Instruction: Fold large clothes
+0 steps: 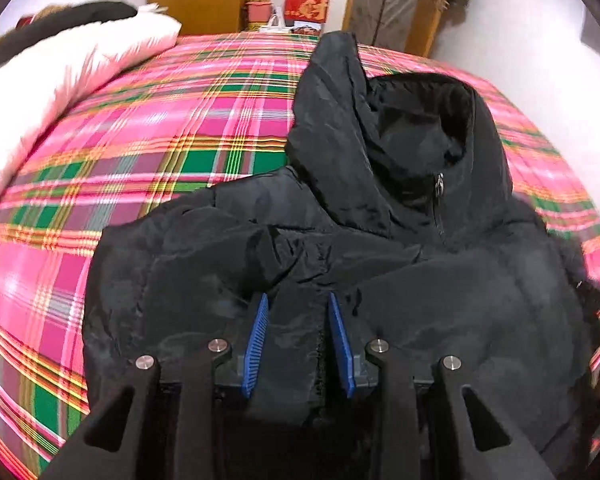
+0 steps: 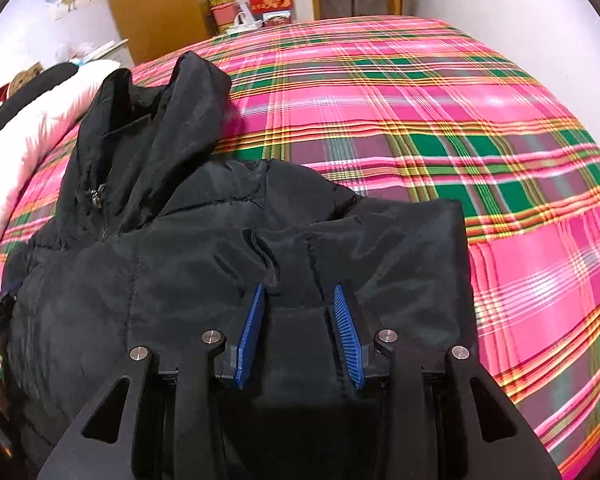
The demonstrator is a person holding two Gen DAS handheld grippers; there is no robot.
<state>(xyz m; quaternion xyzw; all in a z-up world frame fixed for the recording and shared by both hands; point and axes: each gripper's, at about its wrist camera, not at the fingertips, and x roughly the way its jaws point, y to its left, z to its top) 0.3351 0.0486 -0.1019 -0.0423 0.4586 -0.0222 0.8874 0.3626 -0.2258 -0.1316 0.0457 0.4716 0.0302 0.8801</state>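
Blue-padded left gripper (image 1: 298, 342) and right gripper (image 2: 300, 334) each clamp the puffy black hooded jacket's (image 1: 440, 280) hem — carry both level toward the hood, edges aligned.

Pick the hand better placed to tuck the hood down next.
Left, probably. From the left gripper the hood sits almost straight ahead; from the right gripper it lies far off to the side. Both grip the jacket.

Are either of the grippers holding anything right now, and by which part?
Both hold the black jacket. The left gripper and the right gripper each pinch a thick fold at its near edge.
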